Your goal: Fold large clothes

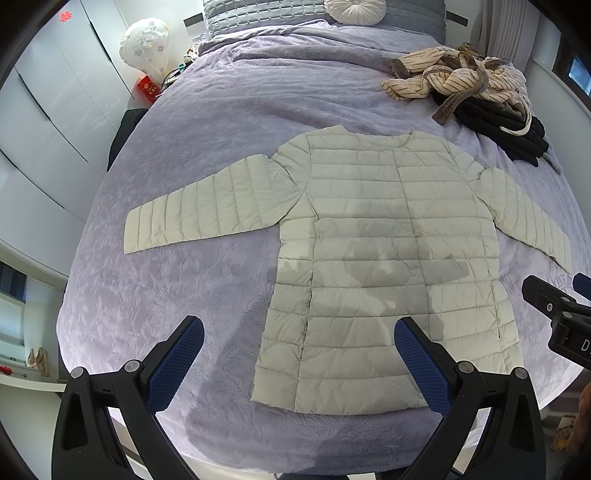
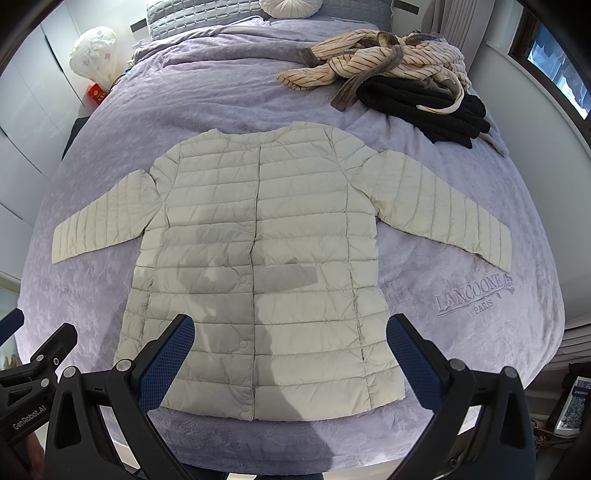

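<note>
A cream quilted jacket (image 1: 376,258) (image 2: 258,266) lies flat and front up on the lilac bedspread (image 1: 207,122) (image 2: 207,96), snaps closed, both sleeves spread out to the sides. My left gripper (image 1: 299,332) hovers open above the jacket's lower left hem, holding nothing. My right gripper (image 2: 290,328) hovers open over the jacket's lower middle, also holding nothing. The right gripper (image 1: 561,314) shows at the right edge of the left wrist view, and the left gripper (image 2: 29,354) at the lower left of the right wrist view.
A heap of striped beige clothes (image 1: 454,77) (image 2: 384,59) on black garments (image 1: 506,125) (image 2: 424,107) sits at the bed's far right. Pillows (image 1: 258,14) and a round cushion (image 1: 354,9) line the headboard. White wardrobes (image 1: 48,110) stand left of the bed.
</note>
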